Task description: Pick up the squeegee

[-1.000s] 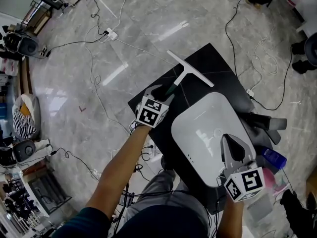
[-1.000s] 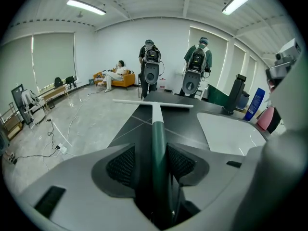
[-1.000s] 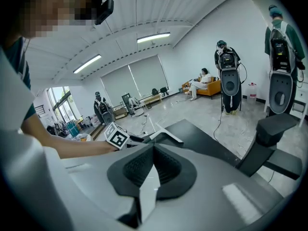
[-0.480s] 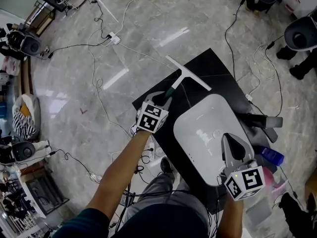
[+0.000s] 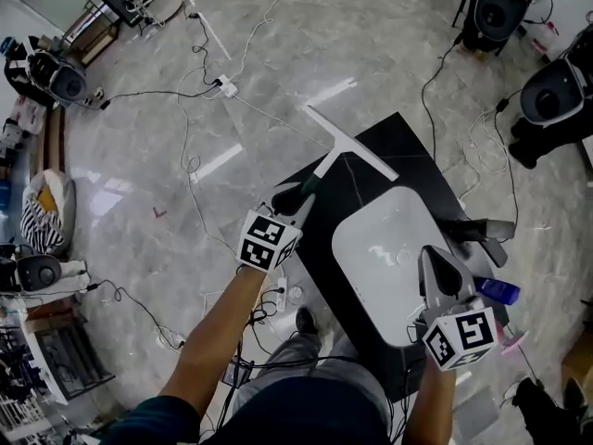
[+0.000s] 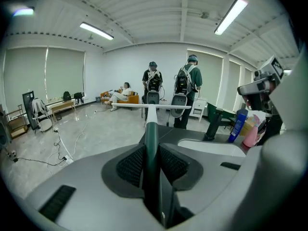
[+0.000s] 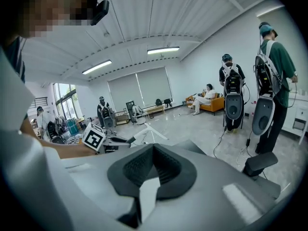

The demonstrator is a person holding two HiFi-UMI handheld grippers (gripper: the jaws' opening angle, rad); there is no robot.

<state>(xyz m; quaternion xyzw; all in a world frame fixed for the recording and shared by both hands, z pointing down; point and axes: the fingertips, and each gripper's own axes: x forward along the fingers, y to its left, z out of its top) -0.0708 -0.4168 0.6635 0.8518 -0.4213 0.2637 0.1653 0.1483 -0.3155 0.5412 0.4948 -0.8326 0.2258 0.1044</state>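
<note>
The squeegee (image 5: 352, 145) has been lifted off the table (image 5: 417, 148), squeezed by the left gripper (image 5: 298, 193); the right gripper (image 5: 434, 254) is closed on nothing.

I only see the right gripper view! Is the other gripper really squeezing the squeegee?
Observer: Yes. In the left gripper view, the left gripper is shut on the dark green handle of the squeegee.
Operator: What's under my gripper?
Observer: The head view shows the right gripper over a white rounded case that sits on the black table.
</note>
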